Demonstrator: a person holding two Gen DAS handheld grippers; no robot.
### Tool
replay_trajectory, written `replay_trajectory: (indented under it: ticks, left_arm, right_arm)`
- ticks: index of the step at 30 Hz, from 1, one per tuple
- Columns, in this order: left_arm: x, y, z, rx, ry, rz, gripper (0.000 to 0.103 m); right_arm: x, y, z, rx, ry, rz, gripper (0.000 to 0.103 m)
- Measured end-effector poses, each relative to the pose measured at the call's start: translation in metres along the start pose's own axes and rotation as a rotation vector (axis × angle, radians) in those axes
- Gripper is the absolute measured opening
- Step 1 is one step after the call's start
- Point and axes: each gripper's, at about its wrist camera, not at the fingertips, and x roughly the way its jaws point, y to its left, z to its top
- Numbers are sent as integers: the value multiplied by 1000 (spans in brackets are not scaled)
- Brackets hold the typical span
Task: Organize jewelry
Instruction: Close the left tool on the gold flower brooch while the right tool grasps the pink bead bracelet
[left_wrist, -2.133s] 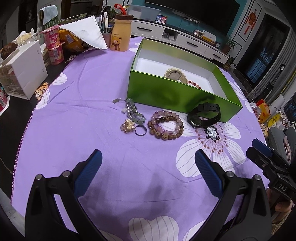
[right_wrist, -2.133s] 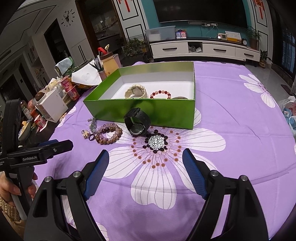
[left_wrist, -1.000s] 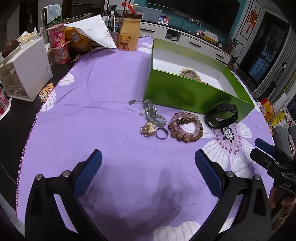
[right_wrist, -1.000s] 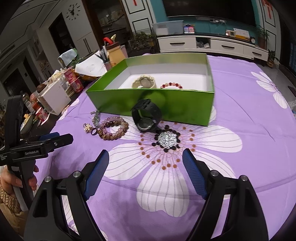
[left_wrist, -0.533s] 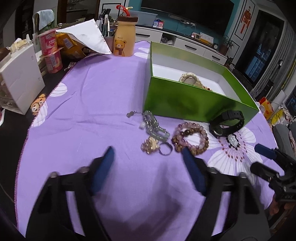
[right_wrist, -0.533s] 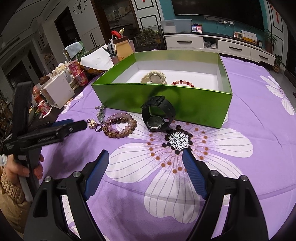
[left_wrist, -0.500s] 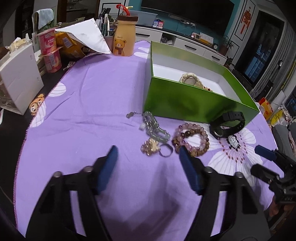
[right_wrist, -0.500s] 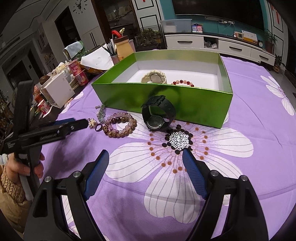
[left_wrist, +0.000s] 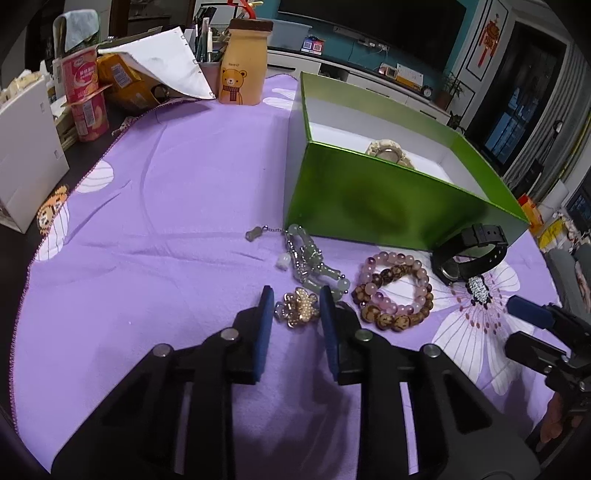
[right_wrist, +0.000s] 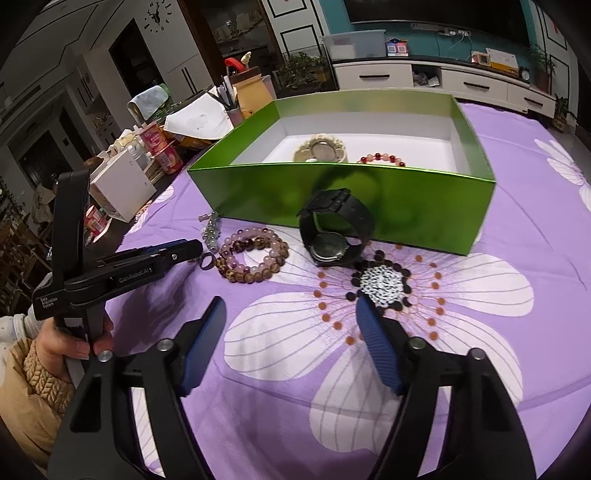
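A gold flower brooch (left_wrist: 297, 308) lies on the purple cloth between the fingertips of my left gripper (left_wrist: 295, 301); the blue pads stand close on either side of it, narrowed. Beside it lie a jade chain bracelet (left_wrist: 308, 260), a dark ring, a pink and brown bead bracelet (left_wrist: 393, 290) (right_wrist: 253, 258) and a black watch (left_wrist: 467, 254) (right_wrist: 334, 232). The green box (left_wrist: 388, 206) (right_wrist: 343, 192) holds a cream bracelet (right_wrist: 320, 147) and a red bead bracelet (right_wrist: 380, 158). My right gripper (right_wrist: 291, 325) is open and empty over the flower print. The left gripper also shows in the right wrist view (right_wrist: 195, 249).
A bear bottle (left_wrist: 243, 62), yoghurt cups (left_wrist: 83, 96), a white paper (left_wrist: 162, 64) and a white drawer box (left_wrist: 22, 155) crowd the table's far left. The cloth's left edge (left_wrist: 29, 258) borders dark tabletop.
My left gripper has moved forward to the brooch and its fingers have narrowed around it. My right gripper has stayed open, shifting slightly closer to the watch.
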Motion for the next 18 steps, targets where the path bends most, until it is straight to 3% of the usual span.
replay_trajectory:
  ticks: [10,14,18]
  left_arm:
    - [-25,10,-1,-47,-67,-38,25]
    - [-31,8,-2,-47,-75,-55,25]
    - [-34,9,-5,-50,-77,-65,25]
  right_arm:
    - [24,30,32,-134,-16,69,39]
    - [50,41,46,-205,8,44,27]
    - [73,43,52,-260,40,-18,25]
